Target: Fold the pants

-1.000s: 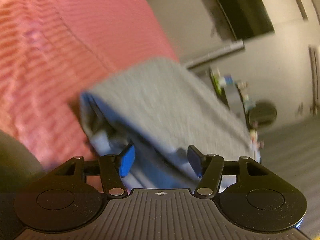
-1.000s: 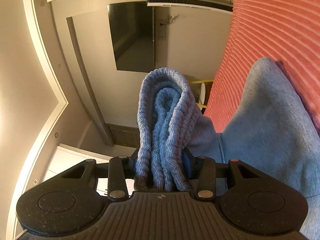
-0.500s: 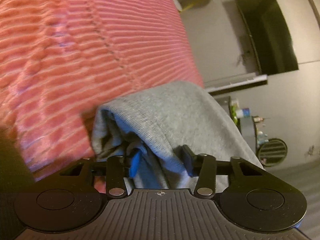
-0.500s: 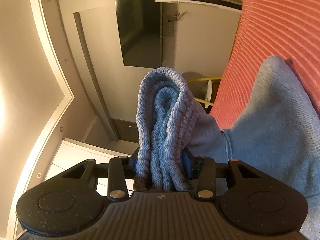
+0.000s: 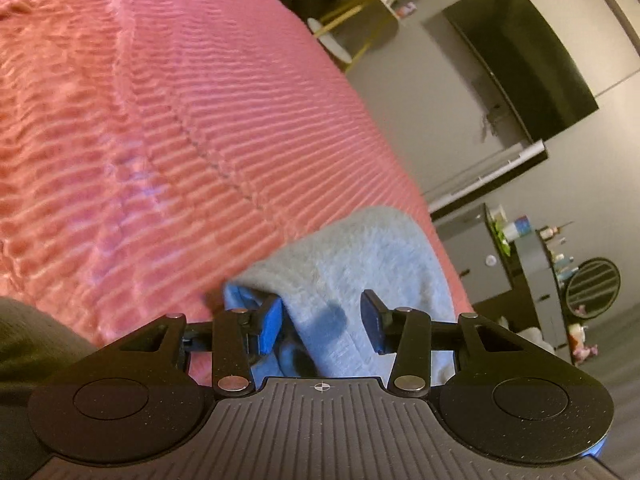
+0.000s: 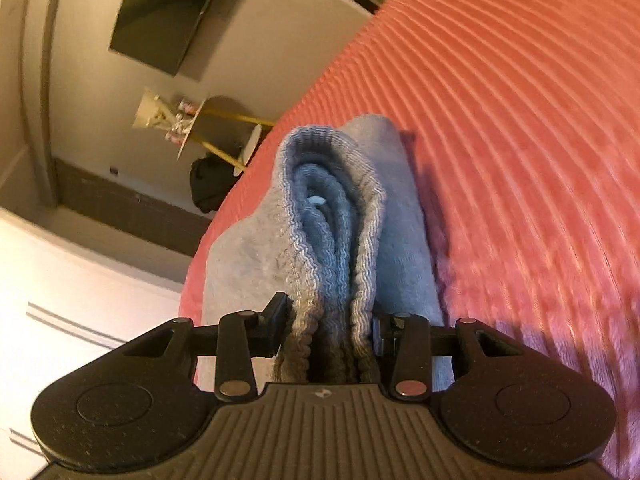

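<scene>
Pants (image 5: 352, 264), grey and already gathered into several layers, lie over a pink ribbed bedspread (image 5: 160, 120) while both tongs work on them; the step in hand appears to be carrying a doubled end across to make the next fold.

Left wrist view: the left gripper (image 5: 320, 322) sits at lower centre of the frame with its blue pads apart. A fold of the grey cloth passes between them, lying against the left pad; the right pad stands clear of the cloth as far as can be seen, so a firm grip is not shown. The cloth runs from the pads toward the centre right of the frame, over the bedspread's edge.

Right wrist view: the right gripper (image 6: 326, 326) is clamped on the ribbed waistband (image 6: 332, 184), which rises from the jaws at lower centre as a thick bundle of folded layers toward mid-frame. Smooth grey cloth spreads on either side of the bundle, resting on the bedspread, which fills the upper right.

Next move, as a judgement: the left gripper needs a sure hold on its fold before both ends travel together and are laid flat, edges aligned. The thick bundle could slip or spring open if released too soon.
</scene>
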The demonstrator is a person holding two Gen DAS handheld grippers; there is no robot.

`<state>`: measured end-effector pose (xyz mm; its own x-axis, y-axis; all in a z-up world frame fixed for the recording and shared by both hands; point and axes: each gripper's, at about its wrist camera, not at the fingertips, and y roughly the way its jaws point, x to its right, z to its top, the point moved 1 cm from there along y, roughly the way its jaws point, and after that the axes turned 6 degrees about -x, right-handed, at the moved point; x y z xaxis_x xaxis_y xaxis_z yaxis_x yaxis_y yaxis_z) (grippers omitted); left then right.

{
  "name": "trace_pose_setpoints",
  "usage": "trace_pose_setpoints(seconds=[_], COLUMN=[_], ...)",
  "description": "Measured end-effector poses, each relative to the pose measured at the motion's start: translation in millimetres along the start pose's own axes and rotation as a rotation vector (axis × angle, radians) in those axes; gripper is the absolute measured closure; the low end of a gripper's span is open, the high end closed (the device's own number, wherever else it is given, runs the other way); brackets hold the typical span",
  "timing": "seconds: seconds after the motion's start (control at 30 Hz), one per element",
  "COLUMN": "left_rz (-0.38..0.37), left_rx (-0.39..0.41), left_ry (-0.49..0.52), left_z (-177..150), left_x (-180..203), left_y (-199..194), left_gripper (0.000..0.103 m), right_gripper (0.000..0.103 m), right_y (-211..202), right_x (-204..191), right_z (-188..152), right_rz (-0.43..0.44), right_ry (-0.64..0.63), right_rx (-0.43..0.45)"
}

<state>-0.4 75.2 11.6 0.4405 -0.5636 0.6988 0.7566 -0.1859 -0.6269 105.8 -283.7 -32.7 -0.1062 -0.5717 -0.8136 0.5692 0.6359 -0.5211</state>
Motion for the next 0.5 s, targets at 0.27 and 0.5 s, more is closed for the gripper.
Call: trace_pose_setpoints(seconds=[0.27, 0.5], left_rz=[0.138, 0.021], left_rx=[0.123, -0.275], left_ry=[0.234, 0.476], left_z=[24.5, 59.6], left_x=[21.1, 48.6], left_y=[-37.1, 38.0], left_gripper=[0.029, 0.018], right_gripper=[0.034, 0.005], right_y=[-11.9, 9.8], right_x=[-7.6, 17.7], right_z=[1.8, 11.8], right_rz=[-0.094, -0.049], right_ry=[-0.083, -0.020], right_rx=[0.033, -0.055])
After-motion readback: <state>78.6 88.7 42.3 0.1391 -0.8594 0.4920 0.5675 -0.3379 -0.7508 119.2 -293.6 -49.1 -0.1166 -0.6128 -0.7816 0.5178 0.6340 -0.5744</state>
